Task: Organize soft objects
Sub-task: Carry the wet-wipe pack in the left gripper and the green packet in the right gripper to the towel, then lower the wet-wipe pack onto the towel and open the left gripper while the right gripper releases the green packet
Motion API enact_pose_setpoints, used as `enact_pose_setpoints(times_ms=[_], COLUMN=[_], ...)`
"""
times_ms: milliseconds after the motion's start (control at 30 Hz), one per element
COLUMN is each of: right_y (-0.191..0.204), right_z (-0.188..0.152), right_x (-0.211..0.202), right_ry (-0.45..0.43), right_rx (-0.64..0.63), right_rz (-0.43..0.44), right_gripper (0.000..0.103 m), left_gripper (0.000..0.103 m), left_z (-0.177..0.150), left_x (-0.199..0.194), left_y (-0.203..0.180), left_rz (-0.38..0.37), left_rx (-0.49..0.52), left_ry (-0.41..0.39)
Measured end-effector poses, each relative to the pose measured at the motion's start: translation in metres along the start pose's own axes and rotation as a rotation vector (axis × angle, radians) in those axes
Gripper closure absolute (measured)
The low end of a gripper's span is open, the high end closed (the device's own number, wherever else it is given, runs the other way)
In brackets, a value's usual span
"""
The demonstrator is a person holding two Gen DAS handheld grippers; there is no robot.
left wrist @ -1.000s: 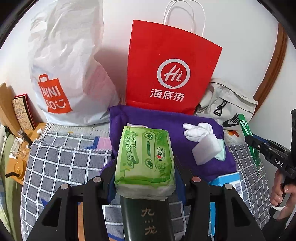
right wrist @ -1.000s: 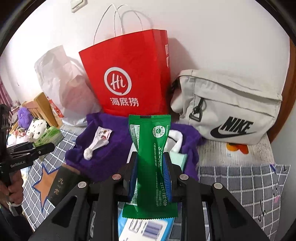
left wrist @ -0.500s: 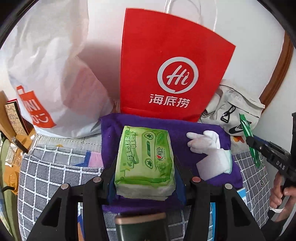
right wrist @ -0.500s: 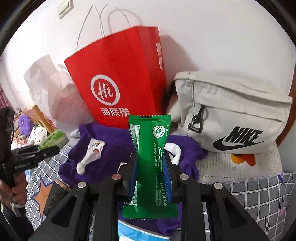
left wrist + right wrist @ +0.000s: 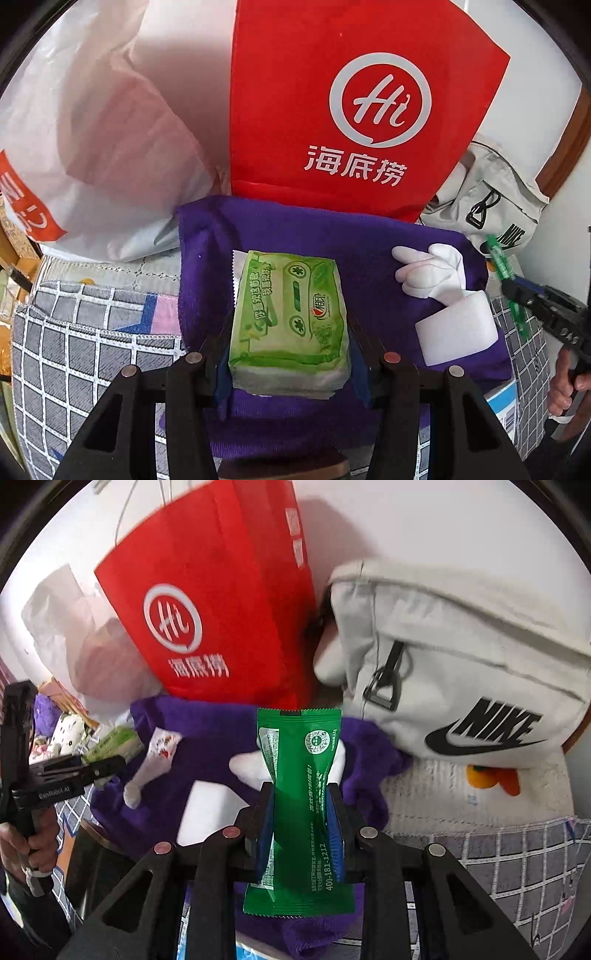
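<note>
Left wrist view
Surface: grey checked blanket [image 5: 92,354] against a white wall, with a red paper bag [image 5: 354,107] and a white plastic bag [image 5: 107,147] standing behind.
Purple towel [image 5: 369,254]: spread on the blanket; a white glove [image 5: 428,273] and a white sponge block [image 5: 458,332] lie on its right part.
Left gripper [image 5: 288,350]: clamped on a green tissue pack [image 5: 288,317], held above the towel.

Right wrist view
Background: same wall and red bag; a pale Nike bag [image 5: 461,672] on the right.
Right gripper [image 5: 299,823]: narrow, pinching a green sachet [image 5: 299,812] upright over the towel.
Small white sock [image 5: 151,764]: on the towel, left.
</note>
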State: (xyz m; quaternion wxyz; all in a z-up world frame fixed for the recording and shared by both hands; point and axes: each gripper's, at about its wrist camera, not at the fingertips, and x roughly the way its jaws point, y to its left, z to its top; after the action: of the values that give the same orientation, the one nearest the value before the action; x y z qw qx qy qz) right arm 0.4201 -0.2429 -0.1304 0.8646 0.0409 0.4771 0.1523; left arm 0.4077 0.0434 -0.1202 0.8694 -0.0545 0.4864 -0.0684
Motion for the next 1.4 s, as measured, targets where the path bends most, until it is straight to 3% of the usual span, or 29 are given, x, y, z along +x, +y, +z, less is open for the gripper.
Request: enact_pose_setpoints(times_ms=[167, 633, 767, 933, 1200, 1400], right_y=[0.004, 0.005, 0.004, 0.001, 0.004, 0.016], right_z=[-0.005, -0.012, -0.012, -0.010, -0.008, -0.005], right_x=[0.024, 0.044, 0.045, 0.036, 0.016, -0.016], right_ry=[0.060, 0.097, 0.100, 0.075, 0.012, -0.065], right_rx=[0.003, 0.007, 0.016, 0.031, 0.041, 0.026], right_rz=[0.018, 0.019, 0.017, 0.019, 0.009, -0.019], right_gripper=[0.076, 0.069, 0.062, 0.044, 0.042, 0.042], left_gripper=[0.054, 0.054, 0.054, 0.033, 0.032, 0.032], left_z=[-0.001, -0.007, -0.010, -0.010, -0.007, -0.005], left_x=[0.010, 0.040, 0.046, 0.046, 0.033, 0.002], left_y=[0.003, -0.006, -0.007, -0.009, -0.002, -0.008], left_rz=[0.000, -0.030, -0.039, -0.044, -0.039, 0.007], left_rx=[-0.005, 0.000, -0.003, 0.003, -0.032, 0.003], left_ry=[0.027, 0.093, 0.116, 0.122, 0.095, 0.035])
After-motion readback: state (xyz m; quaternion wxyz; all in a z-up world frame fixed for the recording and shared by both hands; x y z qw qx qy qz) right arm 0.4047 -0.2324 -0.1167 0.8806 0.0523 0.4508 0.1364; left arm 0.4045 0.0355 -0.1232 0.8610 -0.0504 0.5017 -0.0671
